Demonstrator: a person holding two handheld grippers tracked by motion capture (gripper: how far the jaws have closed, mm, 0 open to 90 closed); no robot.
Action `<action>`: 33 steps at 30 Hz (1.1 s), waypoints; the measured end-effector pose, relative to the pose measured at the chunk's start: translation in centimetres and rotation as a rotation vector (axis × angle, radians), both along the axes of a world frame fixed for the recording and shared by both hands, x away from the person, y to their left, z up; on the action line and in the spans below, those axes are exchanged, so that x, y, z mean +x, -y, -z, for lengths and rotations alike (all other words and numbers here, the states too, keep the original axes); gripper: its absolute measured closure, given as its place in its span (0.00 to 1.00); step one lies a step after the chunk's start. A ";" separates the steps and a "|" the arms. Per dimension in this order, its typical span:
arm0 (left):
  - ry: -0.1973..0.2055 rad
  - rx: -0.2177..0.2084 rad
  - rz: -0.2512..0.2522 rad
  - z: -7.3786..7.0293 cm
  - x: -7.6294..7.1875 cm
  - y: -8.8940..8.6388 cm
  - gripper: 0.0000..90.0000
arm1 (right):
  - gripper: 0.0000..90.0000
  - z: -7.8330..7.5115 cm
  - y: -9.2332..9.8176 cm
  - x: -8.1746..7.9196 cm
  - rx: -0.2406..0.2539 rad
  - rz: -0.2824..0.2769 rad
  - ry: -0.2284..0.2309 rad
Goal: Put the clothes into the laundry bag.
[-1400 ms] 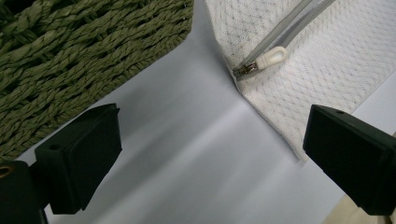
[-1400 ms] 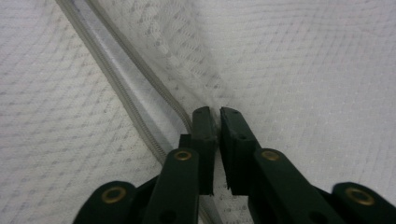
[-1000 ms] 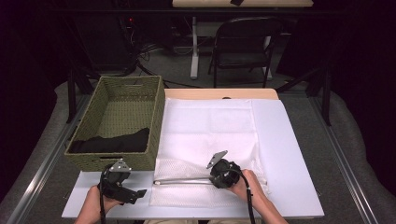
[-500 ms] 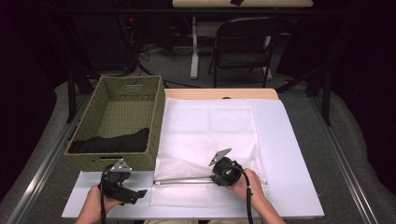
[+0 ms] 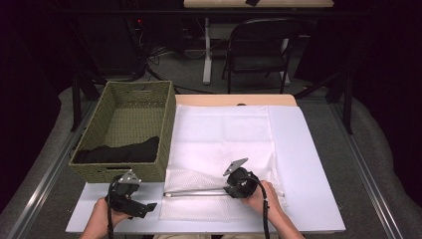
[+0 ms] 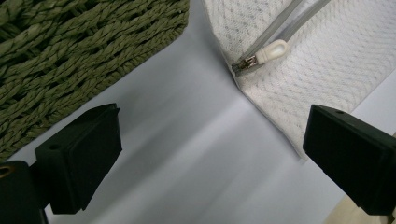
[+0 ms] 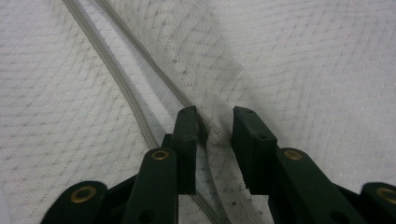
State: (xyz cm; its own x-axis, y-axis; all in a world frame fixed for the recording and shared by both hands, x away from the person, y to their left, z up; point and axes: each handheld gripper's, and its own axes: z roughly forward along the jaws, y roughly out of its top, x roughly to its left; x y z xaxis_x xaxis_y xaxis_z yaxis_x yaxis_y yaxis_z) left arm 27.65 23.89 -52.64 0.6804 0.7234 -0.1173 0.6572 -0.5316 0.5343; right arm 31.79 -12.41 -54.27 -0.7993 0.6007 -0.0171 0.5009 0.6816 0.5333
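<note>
A white table (image 5: 308,164) is seen from the high view, with a white mesh laundry bag (image 5: 224,144) spread flat over its middle. A green woven basket (image 5: 124,132) is set at the table's left, touching the bag's left edge; a dark folded cloth (image 5: 119,149) is lying in its near end.

The bag's zipper (image 5: 196,191) is run level across its near part, opened into two grey tracks that are seen splitting apart in the right gripper view (image 7: 121,79). The white zipper pull (image 6: 273,49) is found at the bag's left end, close to the bag's corner near the basket.

The right gripper (image 5: 230,190) is held low on the bag at the zipper's right end. Its jaws are set narrow, and a pinched-up fold of mesh (image 7: 217,133) by the zipper track is caught between the pads (image 7: 189,135); the jaws have just been eased open a little, with the fold between them.

The left gripper (image 5: 148,206) is held just off the bag's near left corner, over bare table in front of the basket. Its jaws are spread wide with nothing between them.
</note>
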 end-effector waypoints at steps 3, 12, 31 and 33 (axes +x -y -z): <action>0.001 0.008 0.006 0.0 0.0 0.0 0.05 | 0.80 -0.1 -0.2 0.0 -0.014 0.005 -0.001; 0.003 0.009 0.007 -0.1 0.0 -0.2 0.05 | 0.96 -0.4 -0.3 -0.2 -0.036 -0.014 0.037; 0.029 0.008 0.019 -0.5 -0.2 -0.1 0.04 | 1.00 -2.8 0.7 -0.3 0.020 -0.002 0.102; 0.027 0.001 0.029 -0.6 -0.2 -0.1 0.04 | 1.00 -3.1 0.8 -0.3 0.030 0.004 0.112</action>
